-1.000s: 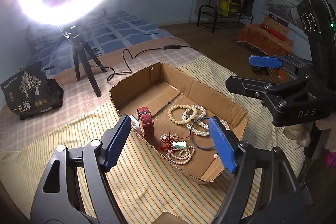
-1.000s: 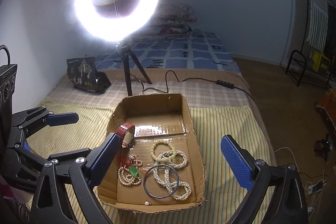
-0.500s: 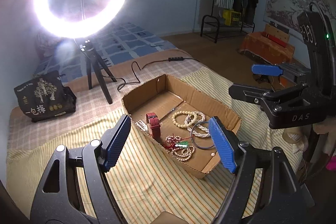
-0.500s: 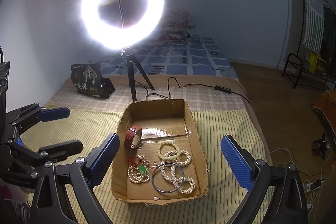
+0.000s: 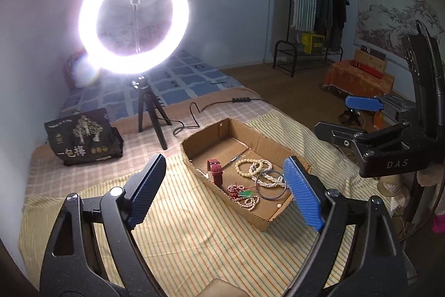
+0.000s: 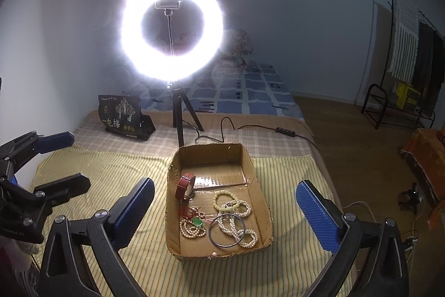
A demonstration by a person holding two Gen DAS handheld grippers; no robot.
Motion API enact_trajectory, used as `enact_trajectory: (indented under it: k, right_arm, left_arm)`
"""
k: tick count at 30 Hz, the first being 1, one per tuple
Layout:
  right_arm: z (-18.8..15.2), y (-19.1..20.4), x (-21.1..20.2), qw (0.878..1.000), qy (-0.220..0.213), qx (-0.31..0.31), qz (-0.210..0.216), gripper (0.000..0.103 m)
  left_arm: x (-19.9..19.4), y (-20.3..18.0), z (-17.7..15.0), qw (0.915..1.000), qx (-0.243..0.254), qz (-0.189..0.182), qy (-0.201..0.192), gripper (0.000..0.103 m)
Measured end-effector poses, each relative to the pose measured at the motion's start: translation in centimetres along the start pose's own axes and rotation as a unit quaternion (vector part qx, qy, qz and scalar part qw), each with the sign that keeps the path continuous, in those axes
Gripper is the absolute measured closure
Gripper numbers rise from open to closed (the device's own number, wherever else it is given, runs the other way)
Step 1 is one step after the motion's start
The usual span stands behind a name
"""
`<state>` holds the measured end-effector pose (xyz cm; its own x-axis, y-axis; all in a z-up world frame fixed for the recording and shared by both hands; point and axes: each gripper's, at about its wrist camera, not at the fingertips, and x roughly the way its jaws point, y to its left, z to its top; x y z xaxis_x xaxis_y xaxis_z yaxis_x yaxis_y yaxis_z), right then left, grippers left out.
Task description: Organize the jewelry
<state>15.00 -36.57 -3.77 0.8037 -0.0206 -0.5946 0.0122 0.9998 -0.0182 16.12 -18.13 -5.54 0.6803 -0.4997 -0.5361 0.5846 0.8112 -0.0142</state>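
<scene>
Bedroom, striped bed cover [image 6: 116,171], left gripper [image 5: 222,191] jaws opening, empty, right gripper [image 6: 225,213] jaws apart, empty, cardboard box [image 6: 257,171] at 12 o'clock holding red watch [image 6: 185,185], bead bracelets [image 6: 230,203], metal bangle [image 6: 226,231], ring light [image 6: 172,29] beyond.

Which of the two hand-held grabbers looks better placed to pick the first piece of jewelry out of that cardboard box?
Probably the right gripper: the cardboard box sits centred between its open, empty jaws. The left gripper, jaws opening and empty, sees the box off towards its right finger, with the red watch nearest.
</scene>
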Motion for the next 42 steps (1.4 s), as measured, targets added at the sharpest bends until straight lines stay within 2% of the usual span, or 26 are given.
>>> enact_trajectory:
  k: [10,14,22,28,33,42]
  right_arm:
    - [-0.4,1.4,-3.7,0.999,-0.015,0.012,-0.046,0.0]
    - [-1.1,2.3,-4.7,0.998,-0.019,0.021,-0.058,0.0]
    - [-2.1,3.4,-5.7,0.996,-0.05,0.024,-0.066,0.0]
    - [-2.6,3.6,-5.6,0.996,-0.054,0.023,-0.065,0.0]
    - [-2.8,3.3,-5.7,0.996,-0.054,0.03,-0.066,0.0]
    - [-2.9,3.2,-5.9,0.995,-0.054,0.028,-0.073,0.0]
  left_arm:
    - [-4.2,0.6,-0.9,0.9992,-0.015,0.028,-0.022,0.008]
    - [-5.6,0.5,-1.5,0.9985,-0.017,0.042,-0.031,0.0]
    - [-6.3,0.9,-2.7,0.998,-0.026,0.054,-0.021,0.0]
    - [-6.7,1.8,-2.9,0.9966,-0.038,0.07,-0.023,0.0]
    - [-6.9,2.2,-3.1,0.9963,-0.05,0.066,-0.021,0.0]
    - [-7.2,1.7,-3.1,0.9967,-0.042,0.067,-0.022,0.0]
